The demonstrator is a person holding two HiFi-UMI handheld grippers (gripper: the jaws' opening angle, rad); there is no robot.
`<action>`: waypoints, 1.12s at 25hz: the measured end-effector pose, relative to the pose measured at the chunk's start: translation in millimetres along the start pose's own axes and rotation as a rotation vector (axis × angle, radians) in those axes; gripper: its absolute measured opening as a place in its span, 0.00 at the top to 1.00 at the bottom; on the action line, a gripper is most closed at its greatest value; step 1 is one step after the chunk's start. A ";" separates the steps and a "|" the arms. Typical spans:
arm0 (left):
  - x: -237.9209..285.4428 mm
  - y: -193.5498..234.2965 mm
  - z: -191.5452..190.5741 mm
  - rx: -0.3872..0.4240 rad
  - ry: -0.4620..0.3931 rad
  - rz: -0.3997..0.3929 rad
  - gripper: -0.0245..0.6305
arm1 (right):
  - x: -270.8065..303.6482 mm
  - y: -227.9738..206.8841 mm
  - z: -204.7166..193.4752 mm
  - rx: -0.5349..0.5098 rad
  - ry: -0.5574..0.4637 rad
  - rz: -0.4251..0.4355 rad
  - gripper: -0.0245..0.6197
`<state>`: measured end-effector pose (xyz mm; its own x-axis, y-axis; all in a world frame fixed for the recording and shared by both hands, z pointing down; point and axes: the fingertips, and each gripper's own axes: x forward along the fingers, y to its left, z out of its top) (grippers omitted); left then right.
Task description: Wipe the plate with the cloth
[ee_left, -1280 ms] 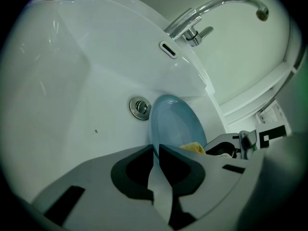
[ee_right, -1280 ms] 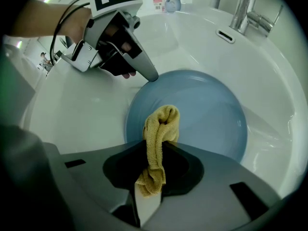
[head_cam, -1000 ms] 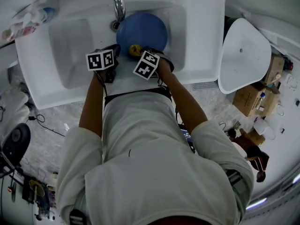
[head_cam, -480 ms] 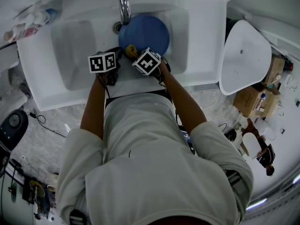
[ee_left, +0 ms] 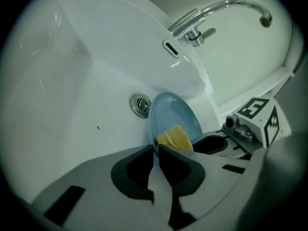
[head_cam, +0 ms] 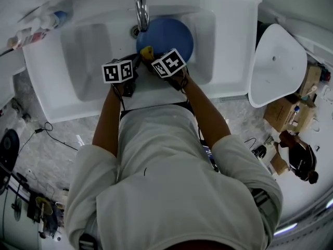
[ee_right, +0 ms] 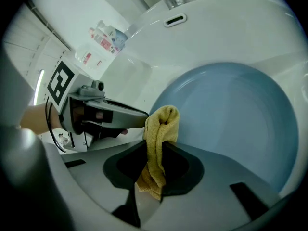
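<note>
While tilted up in the white sink (head_cam: 229, 14), the blue plate (head_cam: 169, 35) sits just beside the drain (ee_left: 140, 105), under the tap (head_cam: 140, 4); its surface is smooth and glossy. Left gripper (ee_left: 156, 150): jaws clamped on the plate's near rim. Right gripper (ee_right: 158, 146): jaws pinched on a folded yellow cloth (ee_right: 161, 134), whose top bulges against the plate's face. Bottles (head_cam: 36, 27) lie on the sink's far left corner. Floor (head_cam: 47, 139) is grey and mottled. A loose white basin (head_cam: 273, 66) and cardboard boxes (head_cam: 283, 113) stand to the right.
</note>
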<state>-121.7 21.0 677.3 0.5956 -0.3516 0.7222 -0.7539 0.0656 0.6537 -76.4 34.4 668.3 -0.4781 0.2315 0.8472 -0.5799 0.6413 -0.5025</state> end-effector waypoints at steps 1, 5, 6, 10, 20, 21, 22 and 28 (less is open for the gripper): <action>-0.2 -0.5 0.0 -0.002 0.000 -0.002 0.89 | 0.1 -0.6 1.6 0.015 -0.007 0.007 0.84; -0.5 -2.0 -1.7 -0.007 0.004 -0.004 0.89 | 1.5 -4.2 7.9 0.069 -0.040 0.027 0.84; -0.1 -1.9 -1.9 -0.009 0.006 -0.004 0.89 | 1.9 -5.7 10.5 0.080 -0.050 0.031 0.84; 0.7 -0.7 -1.6 -0.011 0.014 -0.005 0.89 | 2.0 -12.4 24.8 0.101 -0.094 0.027 0.84; 1.6 1.7 -7.5 -0.006 0.036 0.014 0.89 | 6.4 -25.0 49.2 0.090 -0.149 0.016 0.84; 2.0 1.5 -8.0 -0.005 0.039 0.015 0.89 | 6.5 -26.4 50.2 0.092 -0.154 0.016 0.84; 2.5 1.2 -8.2 -0.003 0.040 0.016 0.89 | 6.1 -28.0 51.3 0.094 -0.160 0.014 0.84; 2.3 0.6 -9.3 0.012 0.056 0.025 0.89 | 4.2 -39.4 55.4 0.100 -0.205 -0.022 0.84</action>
<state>-118.2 28.9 681.4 0.5911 -0.2970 0.7499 -0.7716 0.0625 0.6330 -92.1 -30.4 682.1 -0.5829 0.0579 0.8105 -0.6492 0.5667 -0.5073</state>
